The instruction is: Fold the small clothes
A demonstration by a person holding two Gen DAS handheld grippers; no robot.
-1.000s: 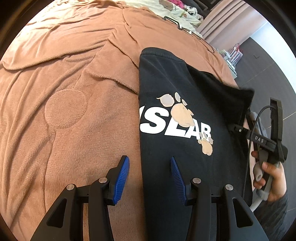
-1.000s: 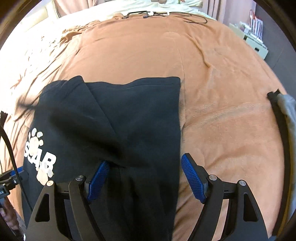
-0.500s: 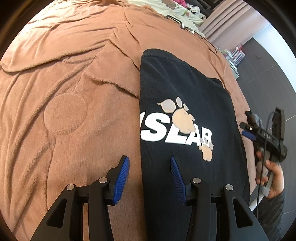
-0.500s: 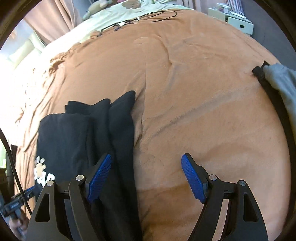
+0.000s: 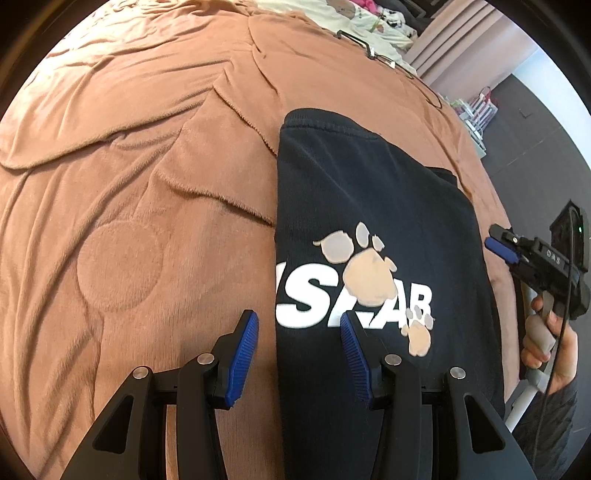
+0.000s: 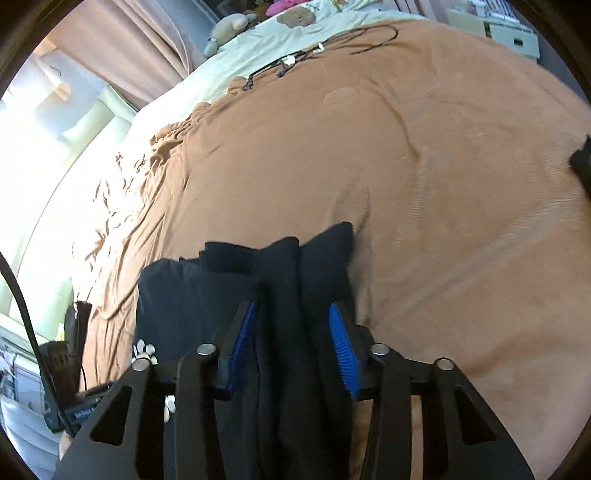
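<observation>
While black garment (image 5: 369,229) lies on blanket (image 5: 147,184), left tongs (image 5: 299,354) spread over its edge, right tongs (image 6: 291,347) spread w/ bunched cloth btwn.

My left gripper (image 5: 299,347) was matt black plastic, its 2 fingers (image 5: 243,349) faced with ribbed blue pads and pinned with small shiny metal rivets. My right gripper (image 6: 291,347) was built the same way, black plastic with ribbed blue facings. The black garment (image 5: 369,221) was soft matt cloth with a stitched hem, and its white lettering (image 5: 314,299) and tan paw prints (image 5: 369,280) looked smooth and flat, like print. The brown blanket (image 5: 147,184) was plush, short-piled fabric, creased and faintly ribbed. Beyond it the cream sheet (image 6: 295,33) looked like smooth printed cotton.
</observation>
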